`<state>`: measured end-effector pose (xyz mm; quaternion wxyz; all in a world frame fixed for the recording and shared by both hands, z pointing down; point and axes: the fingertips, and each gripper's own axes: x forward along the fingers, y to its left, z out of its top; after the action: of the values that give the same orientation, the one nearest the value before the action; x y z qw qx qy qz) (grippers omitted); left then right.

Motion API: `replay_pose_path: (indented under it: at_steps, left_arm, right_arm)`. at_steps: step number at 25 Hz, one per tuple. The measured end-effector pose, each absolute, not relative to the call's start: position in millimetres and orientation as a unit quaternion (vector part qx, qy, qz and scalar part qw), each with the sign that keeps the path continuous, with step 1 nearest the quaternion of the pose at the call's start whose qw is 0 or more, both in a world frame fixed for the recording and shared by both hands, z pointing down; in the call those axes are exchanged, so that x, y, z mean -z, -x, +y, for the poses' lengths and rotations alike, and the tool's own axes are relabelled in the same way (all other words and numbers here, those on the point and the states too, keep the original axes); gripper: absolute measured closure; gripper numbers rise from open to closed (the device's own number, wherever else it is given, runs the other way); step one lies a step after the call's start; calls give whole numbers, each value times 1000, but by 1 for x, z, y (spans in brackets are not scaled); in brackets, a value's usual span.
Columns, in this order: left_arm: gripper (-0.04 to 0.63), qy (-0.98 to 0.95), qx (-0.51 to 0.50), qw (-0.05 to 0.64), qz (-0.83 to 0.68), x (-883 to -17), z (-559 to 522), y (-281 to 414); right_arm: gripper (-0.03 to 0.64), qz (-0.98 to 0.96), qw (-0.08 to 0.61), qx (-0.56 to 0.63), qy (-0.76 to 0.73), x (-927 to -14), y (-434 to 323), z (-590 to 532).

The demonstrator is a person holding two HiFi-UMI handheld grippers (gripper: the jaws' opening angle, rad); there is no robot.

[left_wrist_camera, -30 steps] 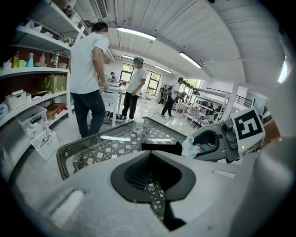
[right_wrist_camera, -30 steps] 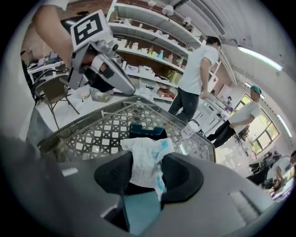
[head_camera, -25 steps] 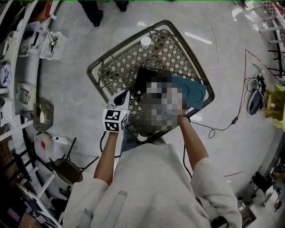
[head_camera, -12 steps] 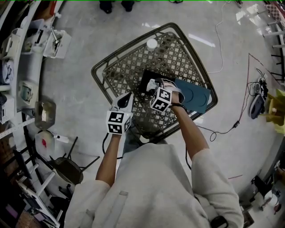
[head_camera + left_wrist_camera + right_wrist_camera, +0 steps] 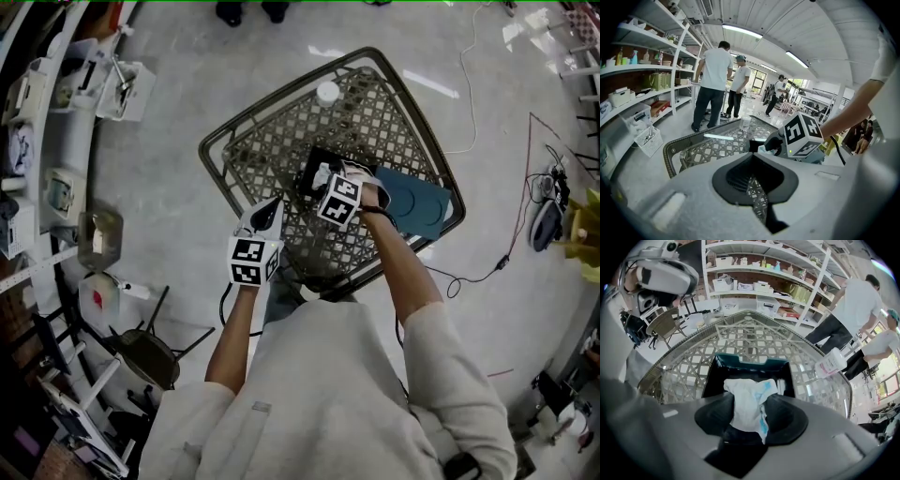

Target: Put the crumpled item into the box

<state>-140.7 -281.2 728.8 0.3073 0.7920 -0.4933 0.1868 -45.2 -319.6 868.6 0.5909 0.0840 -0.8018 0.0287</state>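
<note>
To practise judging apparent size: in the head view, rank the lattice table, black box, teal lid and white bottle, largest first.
1. lattice table
2. teal lid and black box: about alike; the box is partly covered
3. white bottle

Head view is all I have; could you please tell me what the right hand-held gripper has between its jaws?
Observer: In its own view, the right hand-held gripper pinches a crumpled white-and-blue cloth; its jaws have just been opening slightly.
Operator: Thank you. Is it lined up with the box?
Observer: Yes, the box lies open straight ahead of the jaws, just behind the cloth.
</note>
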Motion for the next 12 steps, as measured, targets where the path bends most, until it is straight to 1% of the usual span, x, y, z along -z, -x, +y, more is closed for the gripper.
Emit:
replay_pose_path:
  at_steps: [2, 6, 10, 12]
  left_arm:
    - [591, -792, -187, 306, -494, -728, -281, 141]
    - [591, -792, -187, 304, -495, -725, -280, 142]
    - [591, -794, -189, 302, -492, -723, -278, 141]
    - [591, -796, -188, 300, -491, -721, -278, 140]
  right_arm:
    - [402, -803, 590, -31, -79, -870, 46, -317]
    - [330, -805, 589, -22, -77, -870, 45, -311]
    - [304, -813, 574, -7, -96, -858, 47, -318]
    - [304, -819, 566, -6, -100, -847, 49, -319]
